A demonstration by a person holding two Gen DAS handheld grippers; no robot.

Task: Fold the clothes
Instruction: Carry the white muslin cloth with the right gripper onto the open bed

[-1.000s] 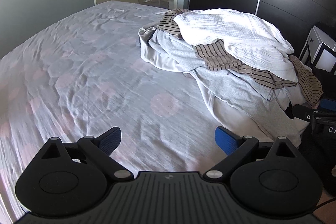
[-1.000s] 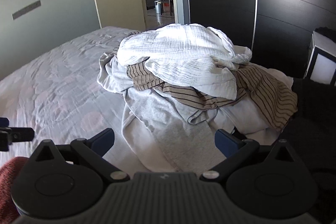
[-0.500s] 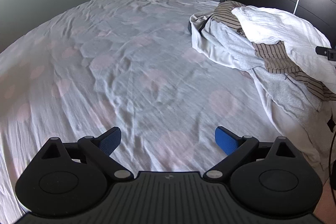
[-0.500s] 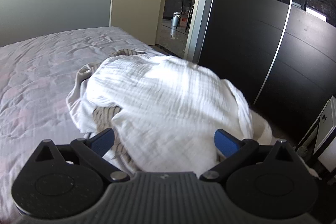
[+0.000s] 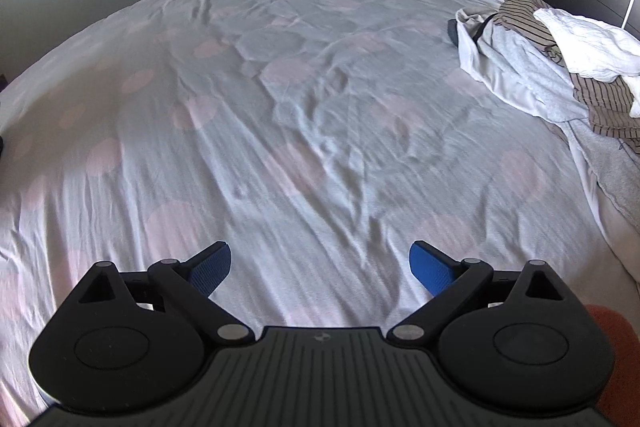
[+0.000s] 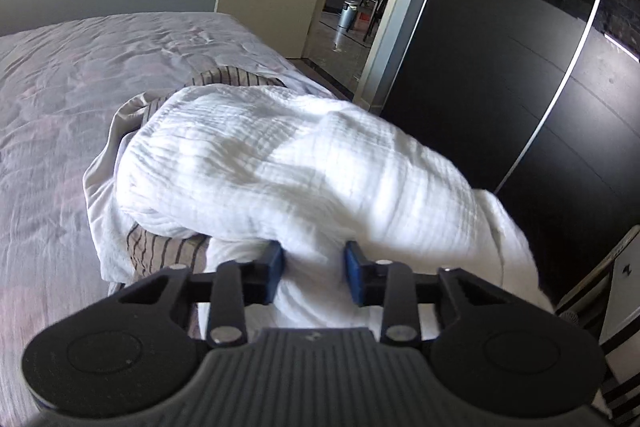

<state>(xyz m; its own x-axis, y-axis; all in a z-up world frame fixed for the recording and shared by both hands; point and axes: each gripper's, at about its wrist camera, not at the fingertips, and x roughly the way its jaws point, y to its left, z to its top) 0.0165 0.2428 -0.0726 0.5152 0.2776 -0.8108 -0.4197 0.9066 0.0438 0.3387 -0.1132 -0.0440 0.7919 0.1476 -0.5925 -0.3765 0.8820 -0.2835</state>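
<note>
Right wrist view: right gripper with jaws drawn close on a bunched fold of the white crinkled muslin garment, blue pads pressing cloth from both sides. Sits on top of the heap of clothes, rising just ahead of and above the jaws; brown-and-black striped fabric peeks out below and left of the jaws, pale grey jersey cloth further left along the edge of the heap. All of it resting on the bed with the wrinkled pale dotted sheet.

Left wrist view: left gripper with jaws spread wide, nothing between them, poised over bare sheet; heap of clothes well ahead and far right of these jaws.

Handling, as a judgement: light, soft, limp, thin gauze; no stiffness, so likely to sag and drape from any single pinch. Textured weave probably grips well against the pads, little slip expected. Present hold taken on a thick gather rather than a hem, so probably fine for lifting free of the heap, poor for spreading. Better next holds: shoulder seams or hem corners, one per gripper. Risk of striped fabric dragging along underneath.
</note>
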